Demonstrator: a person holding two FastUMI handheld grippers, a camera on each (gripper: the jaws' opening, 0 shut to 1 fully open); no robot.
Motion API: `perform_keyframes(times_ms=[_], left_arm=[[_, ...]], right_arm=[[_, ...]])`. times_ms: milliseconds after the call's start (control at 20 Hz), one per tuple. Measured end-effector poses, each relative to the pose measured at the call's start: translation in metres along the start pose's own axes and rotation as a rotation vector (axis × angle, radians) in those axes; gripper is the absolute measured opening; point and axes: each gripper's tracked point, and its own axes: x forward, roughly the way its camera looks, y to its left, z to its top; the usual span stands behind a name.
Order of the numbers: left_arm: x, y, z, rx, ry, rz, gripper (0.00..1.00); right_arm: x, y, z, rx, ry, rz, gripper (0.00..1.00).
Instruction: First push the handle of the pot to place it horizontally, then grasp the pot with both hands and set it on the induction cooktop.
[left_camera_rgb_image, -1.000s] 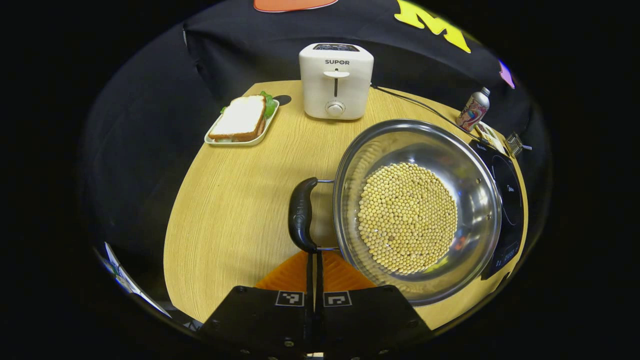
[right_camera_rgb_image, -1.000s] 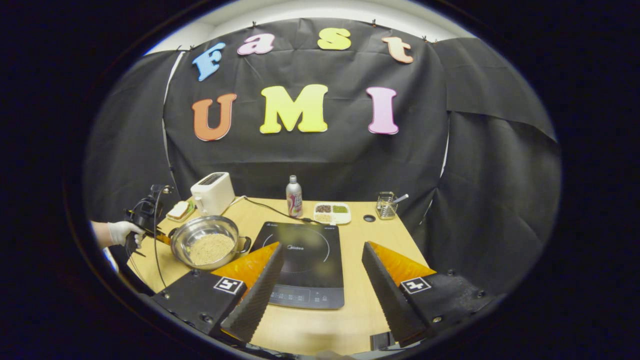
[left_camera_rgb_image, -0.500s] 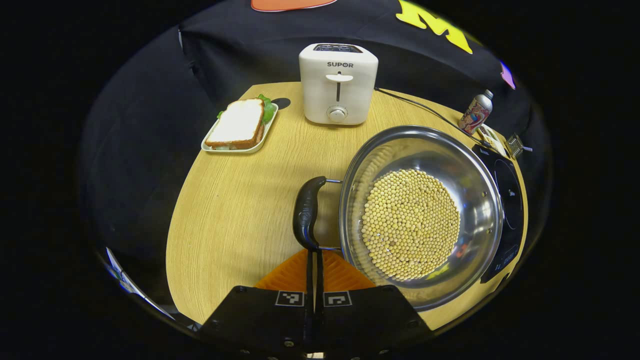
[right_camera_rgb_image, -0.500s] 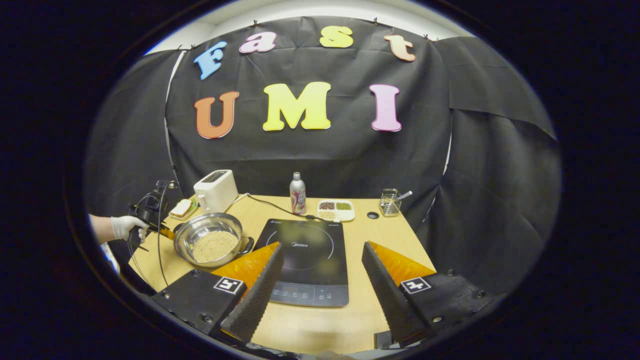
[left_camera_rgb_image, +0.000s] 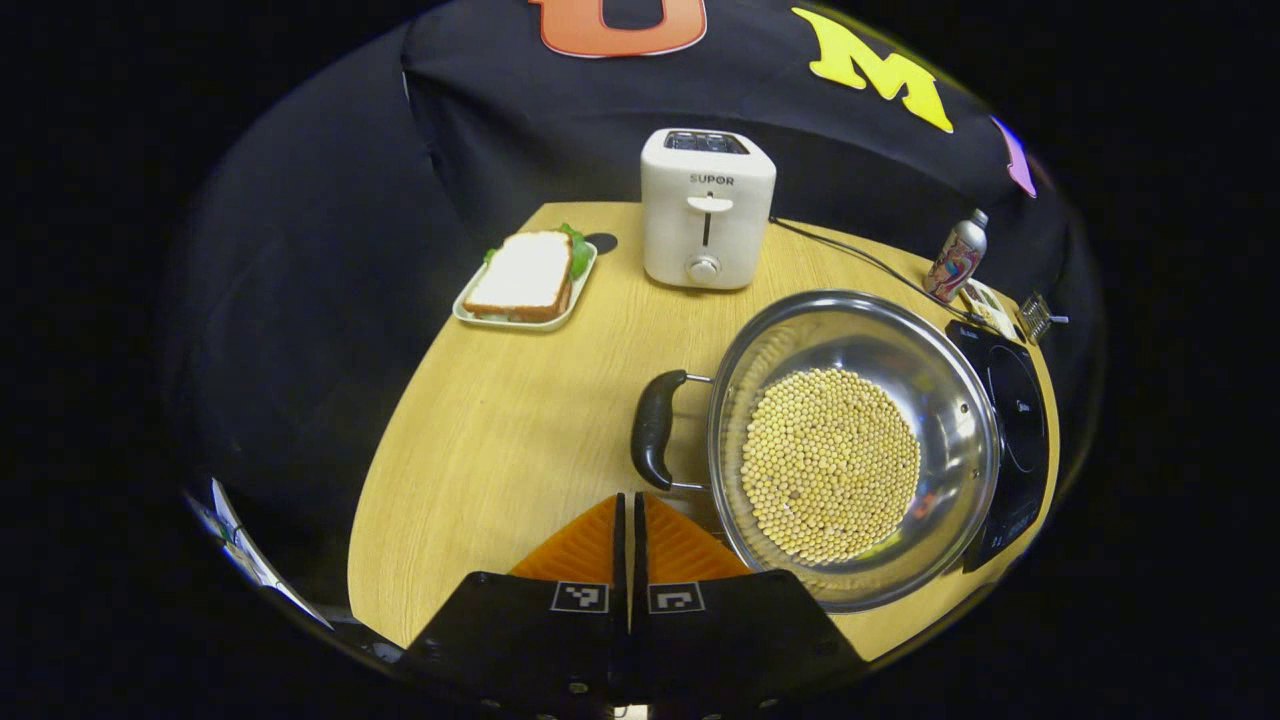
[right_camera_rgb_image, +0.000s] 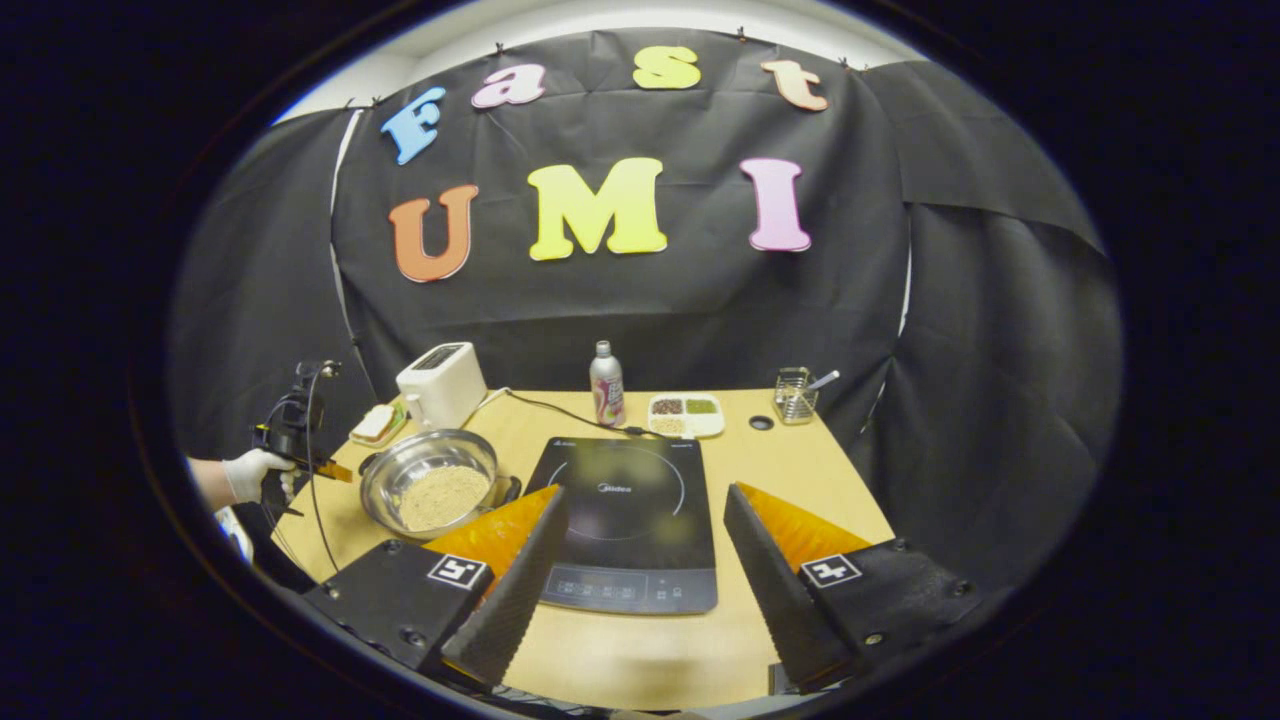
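One pot (left_camera_rgb_image: 855, 450); one induction cooktop (right_camera_rgb_image: 632, 520); two grippers.

"SUPOR" on the toaster (left_camera_rgb_image: 707, 208); "Midea" on the induction cooktop (right_camera_rgb_image: 630, 520)

1 pot (left_camera_rgb_image: 855, 450), 1 cooktop (right_camera_rgb_image: 628, 520), 1 toaster (left_camera_rgb_image: 707, 208), 1 sandwich (left_camera_rgb_image: 522, 276), 1 bottle (right_camera_rgb_image: 605, 384), 2 hand-held grippers (right_camera_rgb_image: 645, 530).

Pot (right_camera_rgb_image: 430, 487) left of cooktop (right_camera_rgb_image: 625, 520); toaster (right_camera_rgb_image: 441, 383) behind pot
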Motion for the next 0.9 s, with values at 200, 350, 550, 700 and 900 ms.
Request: perform_keyframes(times_ms=[200,350,550,700,900], left_arm=[[-0.022,0.013,0.012,-0.002,-0.076,0.019,0.66],[-0.029,0.011,0.021,0.018,-0.101,0.01,0.71],[-0.032,0.001,0.037,0.091,-0.132,0.011,0.89],[-0.024,-0.013,0.05,0.132,-0.136,0.0,0.98],[-0.001,-0.026,0.045,0.162,-0.088,-0.002,0.98]], right_arm=[[0.024,0.03,-0.002,-0.029,0.032,0.069,0.97],[0.05,0.061,-0.005,-0.03,0.065,0.144,0.96],[0.09,0.1,-0.016,-0.007,0.137,0.235,0.99],[0.125,0.12,-0.027,-0.003,0.198,0.247,0.99],[0.167,0.153,-0.057,0.006,0.315,0.275,0.94]])
